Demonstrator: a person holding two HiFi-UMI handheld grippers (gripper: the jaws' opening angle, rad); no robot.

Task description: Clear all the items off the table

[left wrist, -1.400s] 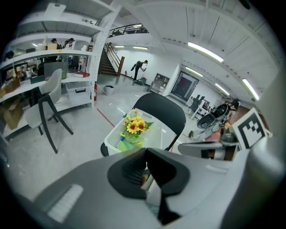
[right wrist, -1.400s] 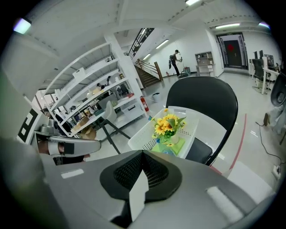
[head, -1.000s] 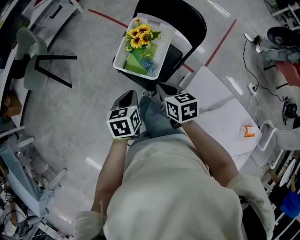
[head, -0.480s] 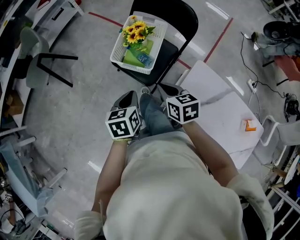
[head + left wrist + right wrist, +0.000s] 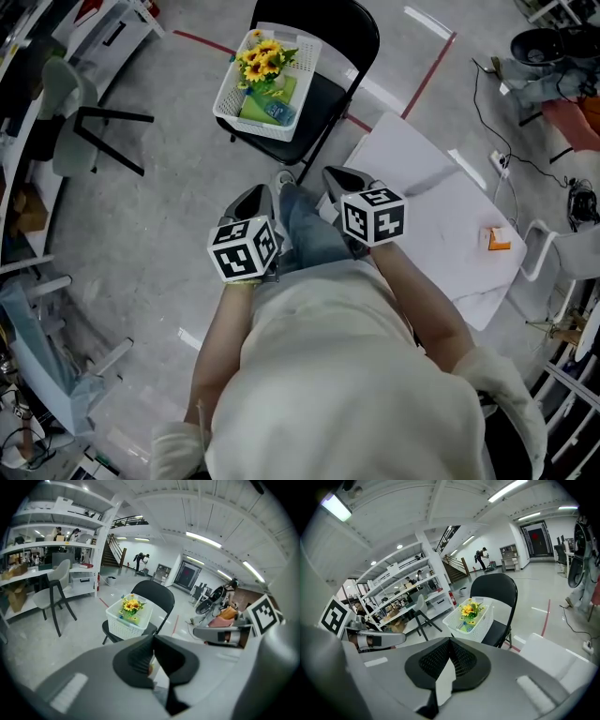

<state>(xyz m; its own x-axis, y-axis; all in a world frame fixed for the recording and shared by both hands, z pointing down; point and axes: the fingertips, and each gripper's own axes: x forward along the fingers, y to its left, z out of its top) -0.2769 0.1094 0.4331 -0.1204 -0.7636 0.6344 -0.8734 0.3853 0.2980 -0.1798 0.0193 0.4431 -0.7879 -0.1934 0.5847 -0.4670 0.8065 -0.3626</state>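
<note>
Vs a second back: basket (image 5: 267, 70) and chair (image 5: 323, 96) sit higher-left in head view, and more of the white table (image 5: 412, 187) shows. Left gripper (image 5: 253, 197) and right gripper (image 5: 335, 178) unchanged — both pressed together, empty. Small orange box (image 5: 498, 239) lies near the table's right edge; sunflowers (image 5: 261, 58) are in the basket.

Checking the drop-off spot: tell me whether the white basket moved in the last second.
No. The white basket sits on the same part of the black chair; both drift up-left in view together, so the camera moved.
</note>
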